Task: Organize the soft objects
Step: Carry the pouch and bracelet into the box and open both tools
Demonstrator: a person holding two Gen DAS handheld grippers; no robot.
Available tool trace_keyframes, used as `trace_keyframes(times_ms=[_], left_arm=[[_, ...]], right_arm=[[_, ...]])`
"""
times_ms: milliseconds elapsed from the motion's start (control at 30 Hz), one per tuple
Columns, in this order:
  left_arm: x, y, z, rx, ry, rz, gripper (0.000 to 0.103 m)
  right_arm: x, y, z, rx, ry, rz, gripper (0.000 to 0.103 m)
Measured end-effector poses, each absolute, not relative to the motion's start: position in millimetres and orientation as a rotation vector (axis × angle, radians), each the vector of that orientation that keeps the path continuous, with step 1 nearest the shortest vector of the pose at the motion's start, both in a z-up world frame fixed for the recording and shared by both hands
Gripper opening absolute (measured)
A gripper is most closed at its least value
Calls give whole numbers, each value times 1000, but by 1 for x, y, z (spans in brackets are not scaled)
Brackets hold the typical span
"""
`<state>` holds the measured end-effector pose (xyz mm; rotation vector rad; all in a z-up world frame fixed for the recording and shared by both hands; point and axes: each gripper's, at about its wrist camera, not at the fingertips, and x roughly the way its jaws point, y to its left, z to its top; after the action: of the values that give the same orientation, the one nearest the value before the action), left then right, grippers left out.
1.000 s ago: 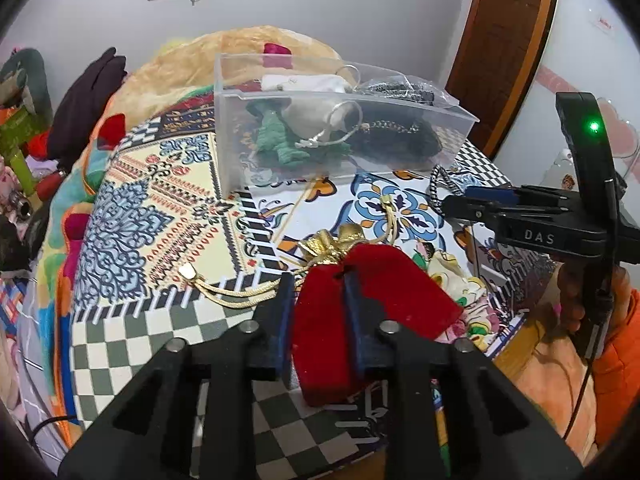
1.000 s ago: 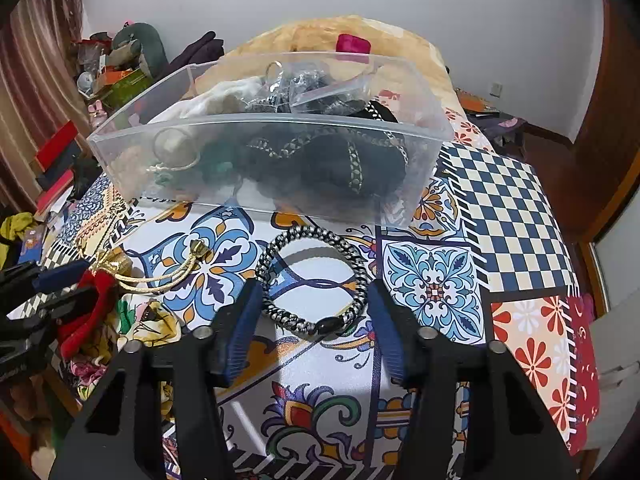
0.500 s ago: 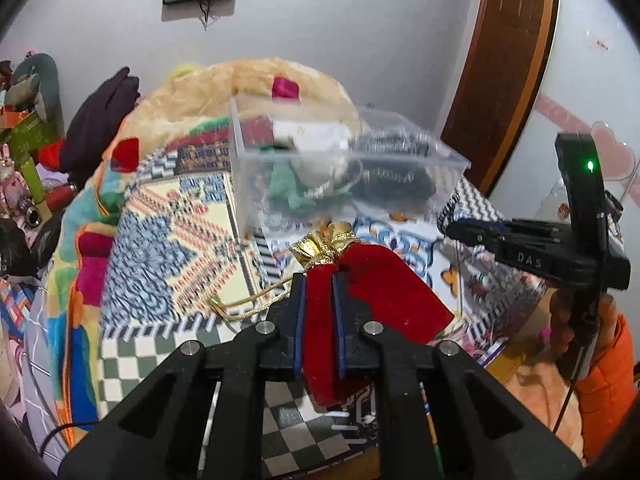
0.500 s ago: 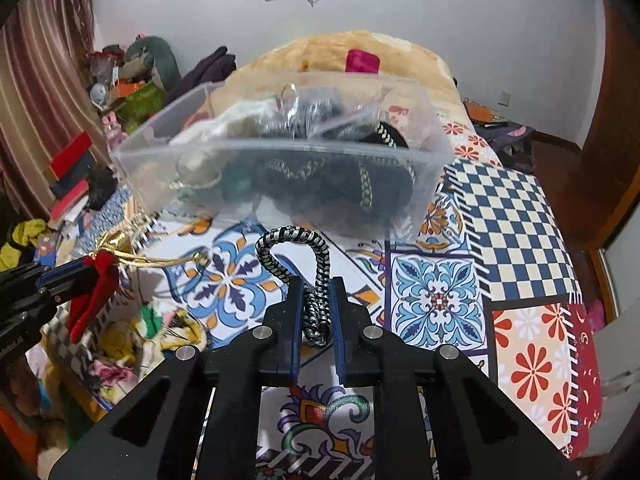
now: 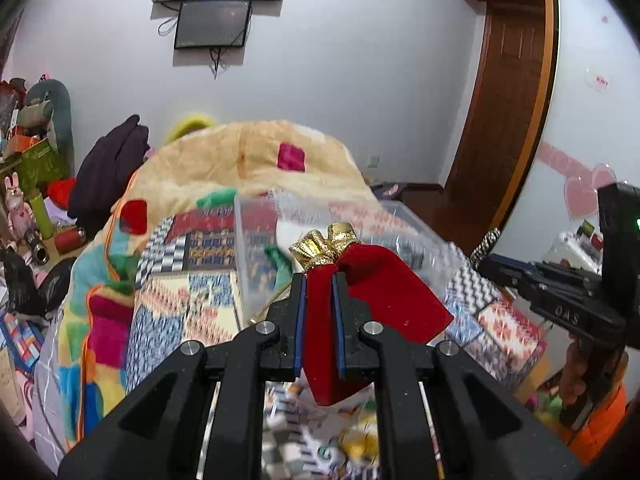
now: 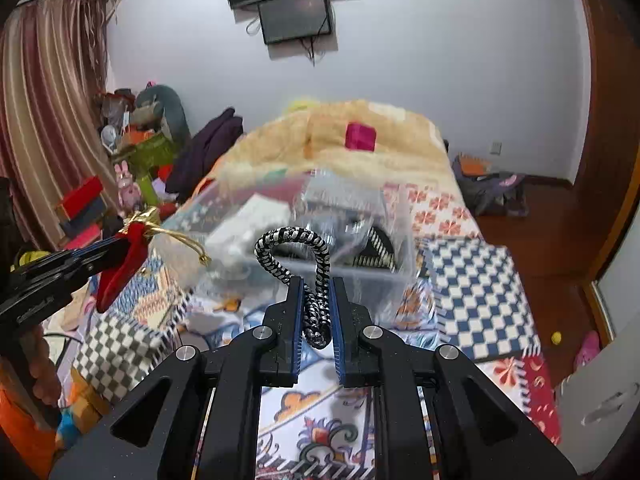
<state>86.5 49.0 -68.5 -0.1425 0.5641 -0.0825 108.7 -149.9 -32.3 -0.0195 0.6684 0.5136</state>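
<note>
The black plastic body of the right gripper [image 5: 568,312], seen from the left wrist camera, carries the pale letters "DAS". On the black body of the left gripper [image 6: 36,304], seen from the right wrist camera, there is a line of small white print, but it is too blurred to read.

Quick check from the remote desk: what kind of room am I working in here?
Most likely a lived-in bedroom. A bed under a patchwork quilt and a plush blanket fills the middle, a screen hangs on the far wall, and clothes and toys pile up by the curtain.
</note>
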Motion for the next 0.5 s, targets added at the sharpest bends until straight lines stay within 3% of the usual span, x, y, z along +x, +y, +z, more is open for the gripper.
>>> trace_keyframes(times_ms=[500], left_arm=[[140,36,-44,-97,515,-34,12]], right_arm=[[149,-138,-8,4,614,477,11]])
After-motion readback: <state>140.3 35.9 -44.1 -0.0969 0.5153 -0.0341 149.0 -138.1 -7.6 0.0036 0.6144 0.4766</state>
